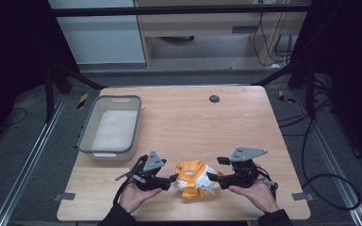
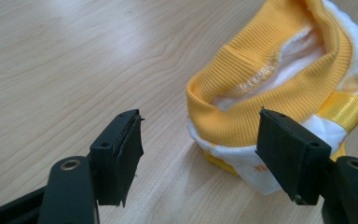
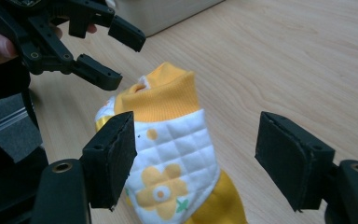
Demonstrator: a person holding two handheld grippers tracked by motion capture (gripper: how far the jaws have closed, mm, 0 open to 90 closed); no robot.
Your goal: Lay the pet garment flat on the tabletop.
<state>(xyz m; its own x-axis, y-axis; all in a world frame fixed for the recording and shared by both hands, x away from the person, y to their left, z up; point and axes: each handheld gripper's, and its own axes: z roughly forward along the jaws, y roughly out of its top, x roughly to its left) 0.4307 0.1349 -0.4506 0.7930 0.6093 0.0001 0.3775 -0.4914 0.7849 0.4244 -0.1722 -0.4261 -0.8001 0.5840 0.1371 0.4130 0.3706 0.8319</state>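
A small crumpled garment (image 1: 194, 178), white quilted with orange flowers and an orange ribbed cuff, lies on the wooden table (image 1: 207, 122) near its front edge. My left gripper (image 1: 173, 178) stands open just left of it. In the left gripper view the left gripper (image 2: 200, 154) has wide jaws, with the garment's cuff (image 2: 270, 79) just beyond the right jaw. My right gripper (image 1: 212, 179) is at the garment's right side, also open. In the right gripper view the garment (image 3: 168, 140) lies between the spread jaws of the right gripper (image 3: 196, 163), nearer the left jaw. The left gripper (image 3: 116, 56) shows beyond it.
A grey plastic basket (image 1: 86, 136) stands at the table's left side, behind the left hand. A small black round cap (image 1: 214, 98) sits near the far edge. Bare wood stretches across the middle and right of the table.
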